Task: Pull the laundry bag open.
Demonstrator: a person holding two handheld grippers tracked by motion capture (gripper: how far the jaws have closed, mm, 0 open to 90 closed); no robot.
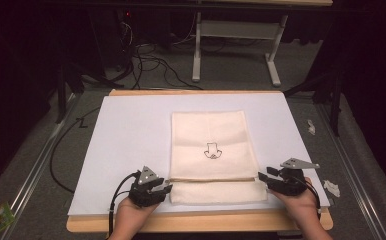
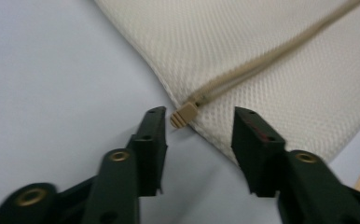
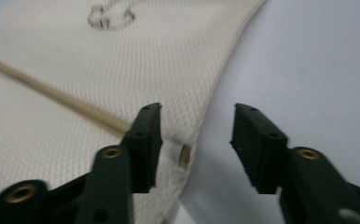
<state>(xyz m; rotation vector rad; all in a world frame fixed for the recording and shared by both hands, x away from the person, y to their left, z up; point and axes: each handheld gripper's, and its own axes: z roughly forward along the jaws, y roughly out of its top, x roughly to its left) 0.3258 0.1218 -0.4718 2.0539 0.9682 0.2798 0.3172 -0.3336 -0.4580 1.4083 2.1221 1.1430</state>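
1. Right, here we are: the cream woven-mesh zip bag [image 1: 213,155] lies flat on the white sheet [image 1: 126,135] covering the wooden tabletop [image 1: 201,222], directly between the two tongs.
2. Left tongs [image 1: 167,188] sit at the bag's near left corner, jaws standing apart, nothing pinched between them.
3. In the left gripper view, the small tan zip pull [image 2: 183,115] pokes out at the bag's edge, just ahead of the gap in the left tongs [image 2: 197,119] and nearer one jaw than the other.
4. Right tongs [image 1: 262,177] are at the bag's right edge, jaws apart too, gripping nothing.
5. In the right gripper view, one jaw of the right tongs [image 3: 197,114] hangs over the fabric, the other over bare sheet, with the bag's edge running between them.
6. The beige zip line [image 3: 52,95] crosses the cloth away from those tongs, and a small black outline drawing [image 1: 212,151] sits further up the bag.
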